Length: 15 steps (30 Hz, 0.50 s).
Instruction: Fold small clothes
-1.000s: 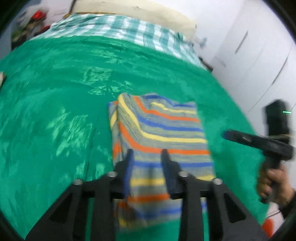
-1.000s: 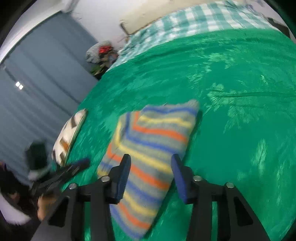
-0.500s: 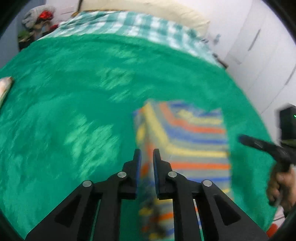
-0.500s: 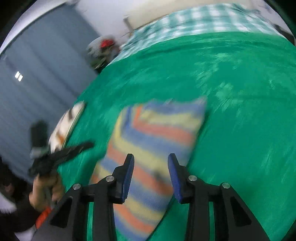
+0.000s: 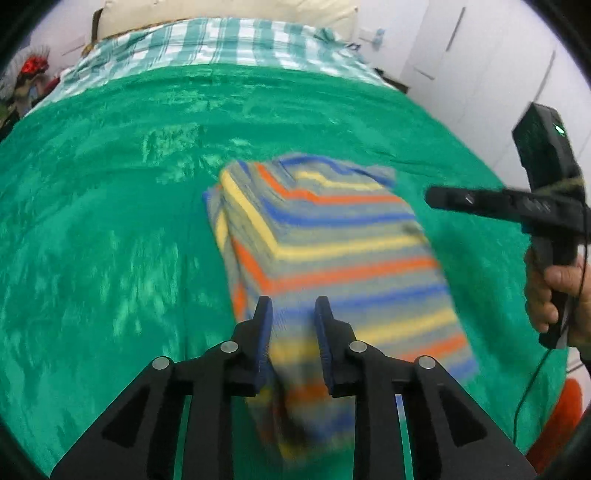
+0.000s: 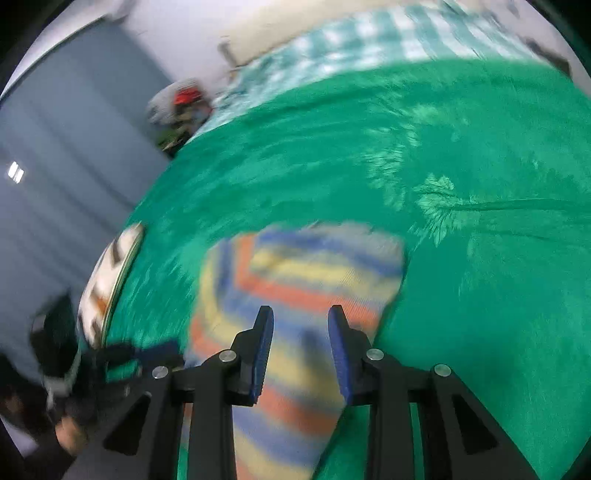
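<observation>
Green plush bedspread covers most of the bed we are working over, with a teal-and-white checked sheet showing at the far end below a cream headboard. White cupboard doors stand to the right in the left wrist view, and a grey-blue curtain hangs on the left in the right wrist view, with a heap of clutter in the corner beyond it.

Our striped garment, banded in grey, blue, yellow and orange, lies folded on the bedspread near the close edge of the bed. Its near end bunches up between the fingers of our left gripper; those jaws are opening, with a clear gap and the cloth in it, and we cannot see the pads pressing on it. Our right gripper hangs over the garment's other side; its jaws are closing but remain spread, with the fabric seen through the gap beneath them and no pinch visible.

From the left wrist we see our right hand round the other gripper's handle at the bed's right edge. A patterned cushion lies on the left edge in the blurred right wrist view.
</observation>
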{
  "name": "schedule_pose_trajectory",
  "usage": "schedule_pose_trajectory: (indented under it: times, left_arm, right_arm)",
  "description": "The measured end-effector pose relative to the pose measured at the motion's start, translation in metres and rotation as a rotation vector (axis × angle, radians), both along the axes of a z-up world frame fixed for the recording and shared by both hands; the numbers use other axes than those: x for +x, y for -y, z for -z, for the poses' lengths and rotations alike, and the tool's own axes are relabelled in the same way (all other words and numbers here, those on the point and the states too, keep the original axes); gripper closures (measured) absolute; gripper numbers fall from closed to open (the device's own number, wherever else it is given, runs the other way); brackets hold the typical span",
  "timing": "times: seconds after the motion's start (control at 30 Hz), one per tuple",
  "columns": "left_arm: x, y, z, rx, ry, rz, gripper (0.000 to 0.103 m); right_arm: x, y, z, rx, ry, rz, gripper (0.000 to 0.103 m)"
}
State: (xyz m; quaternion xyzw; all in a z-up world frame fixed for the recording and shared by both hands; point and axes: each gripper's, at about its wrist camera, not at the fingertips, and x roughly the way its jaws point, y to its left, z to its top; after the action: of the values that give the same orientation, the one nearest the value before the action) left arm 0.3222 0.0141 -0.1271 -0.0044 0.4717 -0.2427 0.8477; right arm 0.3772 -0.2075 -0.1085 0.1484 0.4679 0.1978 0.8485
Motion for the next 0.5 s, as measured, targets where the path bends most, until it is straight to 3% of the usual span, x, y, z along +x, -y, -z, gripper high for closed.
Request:
schedule_pose_trajectory:
  times: [0.03, 0.07, 0.1, 0.23, 0.3, 0.4, 0.43, 0.47, 0.5]
  left_arm:
    - [-0.008, 0.002, 0.006, 0.010, -0.020, 0.005, 0.081]
    - [-0.013, 0.003, 0.015, 0.038, -0.041, 0.002, 0.094]
    - [-0.023, 0.000, 0.027, 0.076, -0.056, -0.021, 0.096]
    - [-0.039, -0.015, 0.039, 0.012, -0.097, -0.123, 0.096]
    - [-0.049, -0.015, 0.037, 0.037, -0.084, -0.128, 0.096]
    - [-0.059, -0.020, 0.028, 0.061, -0.094, -0.161, 0.091]
    - [-0.060, -0.022, 0.023, 0.062, -0.091, -0.176, 0.087]
    - [-0.063, -0.025, 0.015, 0.062, -0.077, -0.190, 0.070]
    - [-0.072, -0.025, 0.006, 0.062, -0.057, -0.205, 0.046]
  right_arm:
    - [-0.016, -0.005, -0.002, -0.010, 0.008, -0.021, 0.071]
    - [-0.034, -0.016, 0.000, -0.035, 0.014, -0.042, 0.071]
    - [-0.051, -0.024, 0.006, -0.056, 0.010, -0.066, 0.071]
    - [-0.101, -0.051, 0.061, -0.179, -0.083, -0.140, 0.071]
    - [-0.117, -0.049, 0.058, -0.210, -0.017, -0.102, 0.067]
    - [-0.122, -0.048, 0.048, -0.217, -0.042, -0.033, 0.060]
    - [-0.127, -0.043, 0.041, -0.195, -0.038, -0.008, 0.059]
    - [-0.133, -0.039, 0.034, -0.174, -0.029, 0.010, 0.053]
    - [-0.140, -0.038, 0.027, -0.170, -0.015, 0.023, 0.041]
